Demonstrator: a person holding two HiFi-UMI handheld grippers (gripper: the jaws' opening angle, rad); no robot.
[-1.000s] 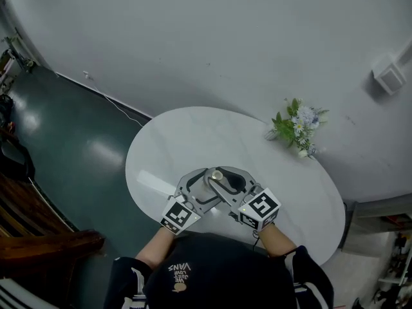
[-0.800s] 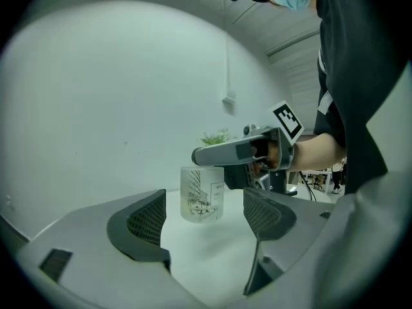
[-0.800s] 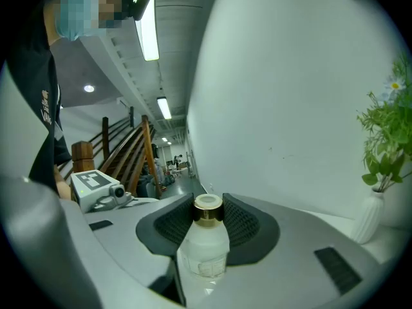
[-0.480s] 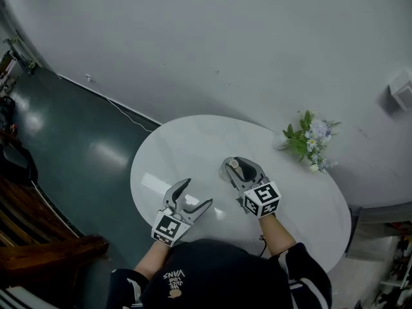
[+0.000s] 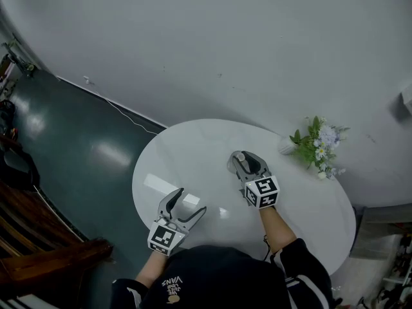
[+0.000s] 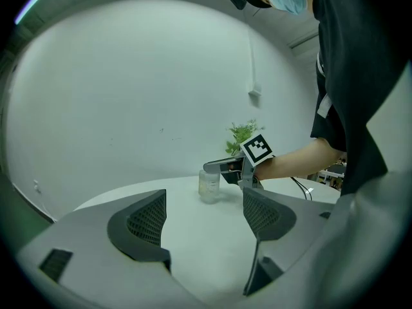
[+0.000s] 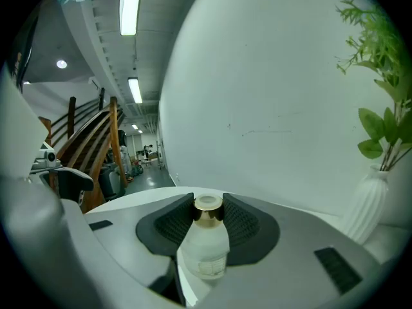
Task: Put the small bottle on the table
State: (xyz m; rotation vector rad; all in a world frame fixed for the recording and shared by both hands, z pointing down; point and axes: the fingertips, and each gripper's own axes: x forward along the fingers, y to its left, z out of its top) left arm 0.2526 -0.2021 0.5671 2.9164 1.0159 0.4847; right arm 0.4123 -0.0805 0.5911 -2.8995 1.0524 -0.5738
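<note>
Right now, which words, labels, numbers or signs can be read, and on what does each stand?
"VANS": upside down on the person's dark garment, head view; the smaller print beside it is unreadable.
Label on the small bottle: print too blurred to read.
On the left marker cube and right marker cube: black square patterns, no letters.
</note>
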